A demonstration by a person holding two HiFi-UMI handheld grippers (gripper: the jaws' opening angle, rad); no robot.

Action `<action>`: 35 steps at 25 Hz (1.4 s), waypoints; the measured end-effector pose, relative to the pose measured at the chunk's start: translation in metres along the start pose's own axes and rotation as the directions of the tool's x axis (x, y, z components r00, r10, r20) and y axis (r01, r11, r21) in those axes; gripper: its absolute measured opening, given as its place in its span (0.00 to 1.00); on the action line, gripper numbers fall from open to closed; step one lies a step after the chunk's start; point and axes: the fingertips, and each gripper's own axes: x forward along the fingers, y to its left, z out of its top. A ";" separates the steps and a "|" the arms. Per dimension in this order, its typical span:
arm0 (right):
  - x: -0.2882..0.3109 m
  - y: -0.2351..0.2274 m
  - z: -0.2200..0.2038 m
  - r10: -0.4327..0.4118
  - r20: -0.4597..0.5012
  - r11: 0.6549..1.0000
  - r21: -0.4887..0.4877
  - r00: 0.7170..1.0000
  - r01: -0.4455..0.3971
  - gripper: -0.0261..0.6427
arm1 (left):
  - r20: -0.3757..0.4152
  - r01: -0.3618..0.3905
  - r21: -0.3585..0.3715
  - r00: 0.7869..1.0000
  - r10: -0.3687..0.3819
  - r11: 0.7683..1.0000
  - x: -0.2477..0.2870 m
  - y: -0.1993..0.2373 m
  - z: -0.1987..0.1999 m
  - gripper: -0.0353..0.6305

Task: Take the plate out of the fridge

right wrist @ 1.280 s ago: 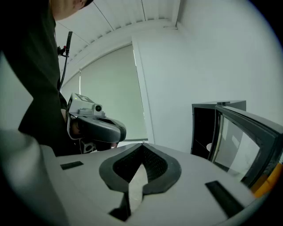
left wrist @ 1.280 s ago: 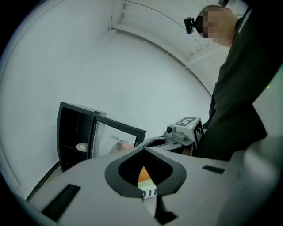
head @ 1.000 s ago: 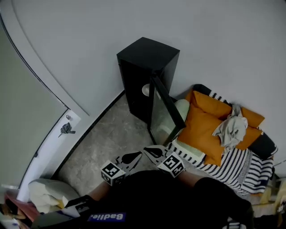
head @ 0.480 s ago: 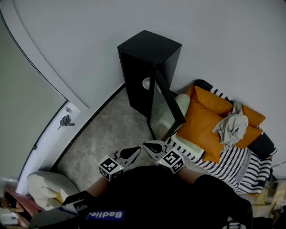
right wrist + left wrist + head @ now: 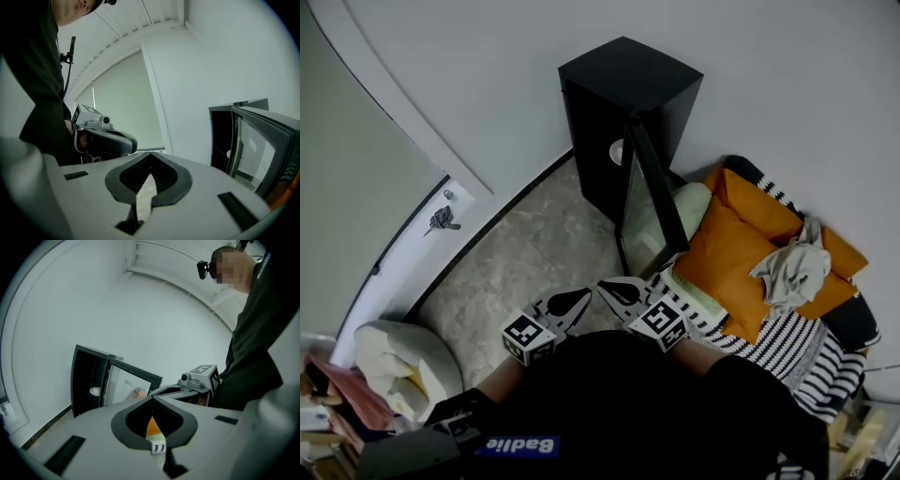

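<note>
fridge door (image 5: 649, 202) ajar | plate (image 5: 618, 151) half hidden behind it | left gripper (image 5: 579, 298), right gripper (image 5: 609, 287): fingers pressed together, empty

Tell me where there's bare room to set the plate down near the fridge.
The marbled floor is bare between the dark baseboard and the fridge with its open door. Right of the door it's crowded: orange cushions, striped bedding, a grey cloth.

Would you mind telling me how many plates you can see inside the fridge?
1: a white plate on a shelf inside the open black fridge, just left of its glass door. The door and the dark interior may hide others.
</note>
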 end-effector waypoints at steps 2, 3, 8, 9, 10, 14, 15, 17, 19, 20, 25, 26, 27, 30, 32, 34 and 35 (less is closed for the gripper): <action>-0.002 -0.002 -0.001 0.026 -0.003 1.000 -0.005 1.000 -0.026 0.06 | 0.008 -0.026 -0.008 1.000 0.026 1.000 0.004 -0.001 0.000 0.06; -0.001 -0.003 -0.002 0.039 -0.004 0.999 -0.009 0.999 -0.039 0.06 | 0.010 -0.034 -0.011 0.999 0.034 0.999 0.005 -0.001 0.000 0.06; 0.013 -0.014 -0.004 0.064 -0.014 0.998 0.012 0.998 -0.064 0.06 | 0.009 -0.059 -0.036 0.998 0.059 0.998 0.009 0.013 -0.001 0.06; 0.019 -0.017 -0.003 0.067 -0.018 0.998 0.010 0.998 -0.066 0.06 | 0.013 -0.061 -0.036 0.998 0.061 0.997 0.008 0.019 0.000 0.06; 0.025 -0.019 -0.002 0.068 -0.023 0.998 0.008 0.997 -0.068 0.06 | 0.016 -0.061 -0.036 0.998 0.061 0.998 0.006 0.027 0.000 0.06; 0.055 -0.034 0.004 0.040 -0.046 0.999 0.015 0.998 -0.040 0.06 | 0.036 -0.045 -0.069 0.998 0.048 0.997 0.004 0.063 0.011 0.06; 0.063 -0.039 0.007 0.024 -0.047 1.000 0.019 0.999 -0.023 0.06 | 0.042 -0.036 -0.080 0.998 0.040 0.996 0.003 0.073 0.016 0.06; 0.080 -0.051 0.013 -0.012 -0.049 0.999 0.032 0.999 0.013 0.06 | 0.050 -0.010 -0.089 0.999 0.015 0.996 0.003 0.096 0.025 0.06; 0.099 -0.064 0.019 -0.045 -0.053 0.998 0.048 0.998 0.047 0.06 | 0.053 0.023 -0.081 0.998 -0.019 0.996 0.004 0.119 0.032 0.06; 0.109 -0.069 0.021 -0.061 -0.056 0.996 0.056 0.997 0.064 0.06 | 0.049 0.042 -0.069 0.998 -0.039 0.997 0.004 0.131 0.034 0.06; 0.150 -0.097 0.039 -0.161 -0.069 0.982 0.094 0.985 0.167 0.06 | 0.018 0.141 -0.032 0.990 -0.141 0.989 0.004 0.184 0.041 0.06; 0.156 -0.102 0.043 -0.181 -0.072 0.977 0.100 0.981 0.188 0.06 | 0.018 0.157 -0.033 0.988 -0.156 0.987 0.004 0.193 0.045 0.06; 0.162 -0.106 0.046 -0.201 -0.076 0.972 0.105 0.977 0.209 0.06 | 0.019 0.173 -0.034 0.985 -0.172 0.984 0.005 0.201 0.048 0.06; 0.176 -0.116 0.052 -0.256 -0.088 0.956 0.122 0.963 0.266 0.06 | 0.014 0.220 -0.035 0.975 -0.220 0.975 0.007 0.223 0.051 0.06; 0.182 -0.119 0.055 -0.283 -0.098 0.947 0.129 0.954 0.294 0.06 | 0.013 0.241 -0.044 0.970 -0.241 0.969 0.008 0.236 0.052 0.06; 0.184 -0.123 0.057 -0.307 -0.109 0.938 0.132 0.946 0.319 0.06 | 0.015 0.255 -0.056 0.967 -0.255 0.965 0.011 0.246 0.052 0.06; 0.184 -0.126 0.057 -0.319 -0.113 0.933 0.135 0.941 0.333 0.06 | 0.016 0.262 -0.061 0.965 -0.262 0.963 0.013 0.249 0.053 0.06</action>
